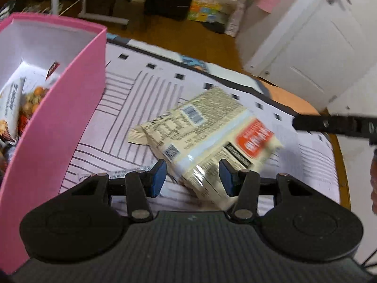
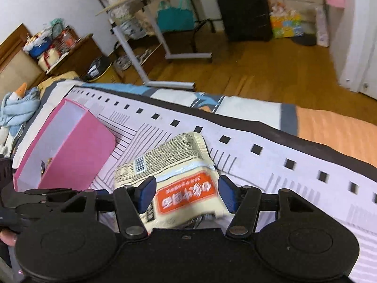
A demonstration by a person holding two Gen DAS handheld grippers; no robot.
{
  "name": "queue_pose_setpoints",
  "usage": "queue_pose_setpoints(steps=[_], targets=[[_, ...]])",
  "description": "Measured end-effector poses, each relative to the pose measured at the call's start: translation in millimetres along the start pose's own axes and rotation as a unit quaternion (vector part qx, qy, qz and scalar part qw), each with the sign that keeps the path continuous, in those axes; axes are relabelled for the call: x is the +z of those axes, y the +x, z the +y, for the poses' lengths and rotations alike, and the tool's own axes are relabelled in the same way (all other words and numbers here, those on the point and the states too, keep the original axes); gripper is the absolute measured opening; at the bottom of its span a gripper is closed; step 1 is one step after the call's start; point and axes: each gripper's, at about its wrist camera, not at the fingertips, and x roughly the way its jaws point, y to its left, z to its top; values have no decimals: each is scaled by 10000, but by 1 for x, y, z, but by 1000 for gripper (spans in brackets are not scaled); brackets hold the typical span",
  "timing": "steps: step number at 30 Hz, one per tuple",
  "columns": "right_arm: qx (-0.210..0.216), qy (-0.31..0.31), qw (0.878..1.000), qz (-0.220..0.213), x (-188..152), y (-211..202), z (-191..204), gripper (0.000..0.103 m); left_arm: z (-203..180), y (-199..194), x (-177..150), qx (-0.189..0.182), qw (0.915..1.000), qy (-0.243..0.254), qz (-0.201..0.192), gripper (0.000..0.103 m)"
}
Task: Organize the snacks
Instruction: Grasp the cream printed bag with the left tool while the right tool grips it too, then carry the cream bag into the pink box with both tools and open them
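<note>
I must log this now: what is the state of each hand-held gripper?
Left hand-held gripper: open, around a corner of the snack packet.
Right hand-held gripper: open, packet between its fingers.

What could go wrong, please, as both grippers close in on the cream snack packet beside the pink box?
Both the left gripper and right gripper straddle opposite ends of the snack packet, pads not pressing: closing together could crush or tear it. The pink box stands near the left gripper, so a swing might knock it.
</note>
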Motion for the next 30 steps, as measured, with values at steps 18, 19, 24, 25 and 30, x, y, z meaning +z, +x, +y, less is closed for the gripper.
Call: queue_pose_setpoints(steps=[18, 19, 24, 25, 30], targets=[[303, -26, 9970, 710, 0, 75, -14, 88, 23, 47, -3, -752, 9936, -541, 646, 59], [324, 177, 9975, 597, -2, 74, -16, 86, 23, 47, -4, -743, 9942, -504, 600, 59], [-25, -177, 9998, 23, -20, 59, 9, 74, 21, 47, -1, -827, 9941, -473, 522, 53], [-36, -213, 9998, -6, -22, 55, 11, 72, 22, 46, -1, -843, 9941, -463, 510, 53], [-142, -352, 9992, -84, -29, 29, 18, 65, 21, 42, -2, -922, 9932, -459, 542, 53]])
